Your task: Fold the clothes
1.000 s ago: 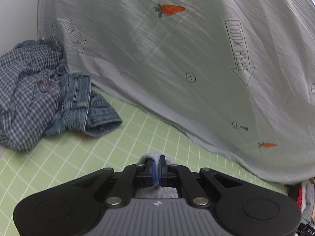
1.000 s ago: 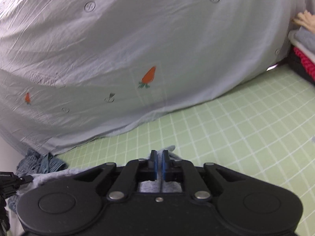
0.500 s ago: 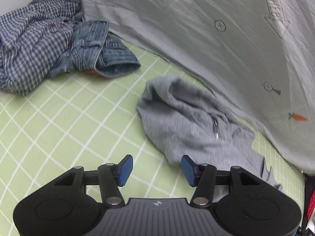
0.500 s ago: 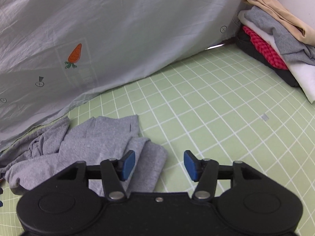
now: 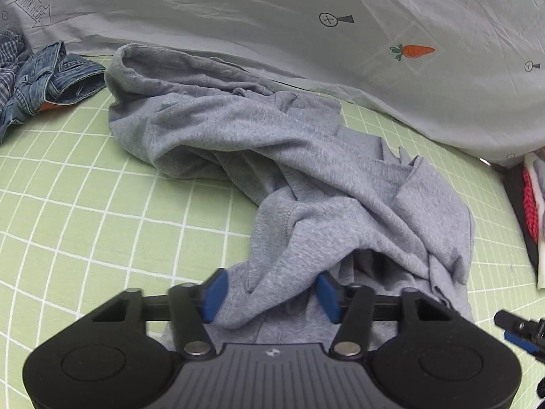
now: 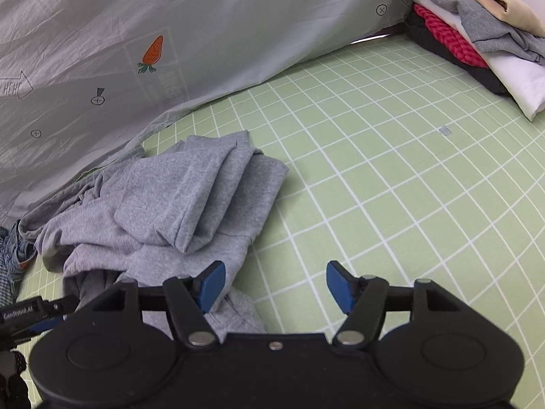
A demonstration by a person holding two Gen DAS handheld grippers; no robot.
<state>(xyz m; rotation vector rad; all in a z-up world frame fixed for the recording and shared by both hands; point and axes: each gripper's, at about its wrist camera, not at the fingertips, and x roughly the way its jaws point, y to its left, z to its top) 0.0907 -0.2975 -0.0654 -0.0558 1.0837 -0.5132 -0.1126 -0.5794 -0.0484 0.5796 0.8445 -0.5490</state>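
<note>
Hoodie point(image 5: 306, 177) lies crumpled on the mat point(image 6: 391, 177), unfolded. Your left gripper point(image 5: 269, 294) is spread wide with cloth bunched between its pads but not pinched; your right gripper point(image 6: 276, 286) gapes empty beside its edge. Pick single-layer edges, then spread it flat.

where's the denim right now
Left wrist view, far left: the denim lies crumpled on the green mat, just left of the grey hoodie.
</note>
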